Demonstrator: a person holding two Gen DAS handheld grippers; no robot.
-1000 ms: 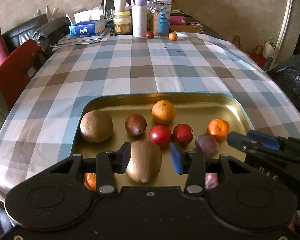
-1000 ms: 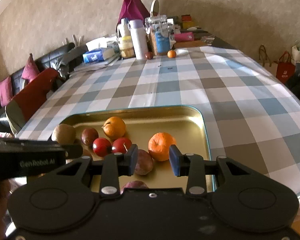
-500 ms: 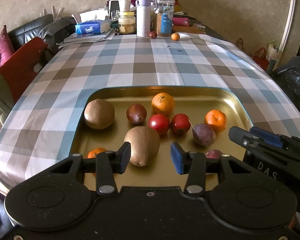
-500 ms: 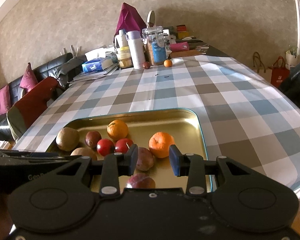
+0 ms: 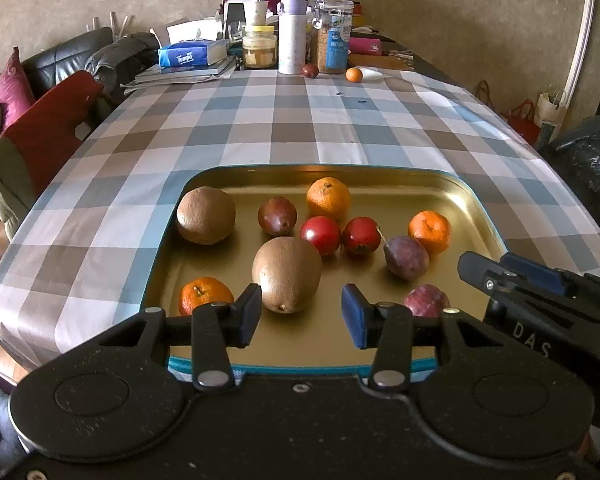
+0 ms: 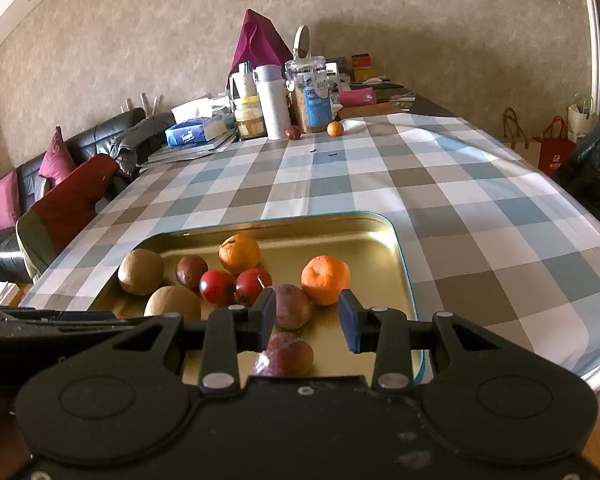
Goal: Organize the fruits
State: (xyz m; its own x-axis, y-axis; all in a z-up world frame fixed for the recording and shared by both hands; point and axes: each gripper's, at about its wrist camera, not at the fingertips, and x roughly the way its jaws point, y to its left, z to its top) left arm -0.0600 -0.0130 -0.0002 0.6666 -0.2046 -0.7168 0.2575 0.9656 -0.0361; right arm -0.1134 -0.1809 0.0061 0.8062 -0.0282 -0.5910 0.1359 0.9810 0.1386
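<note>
On the checked-cloth worktop (image 5: 300, 128) sits a gold metal tray with a teal rim (image 5: 480, 208) holding the fruits. The large brown oval kiwi (image 5: 287, 274) lies just ahead of the left tongs (image 5: 302, 316), long axis pointing towards them (slightly left of centre). Both left and right tongs (image 6: 307, 320) stand apart, empty; the left is nearer.

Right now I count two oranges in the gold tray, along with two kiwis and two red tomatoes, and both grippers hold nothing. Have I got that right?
Not quite: the gold tray holds three oranges, not two. The left wrist view shows one at the back, one on the right and one at the near left corner. The rest stands: two kiwis, two red tomatoes, and the left gripper and right gripper hold nothing.
</note>
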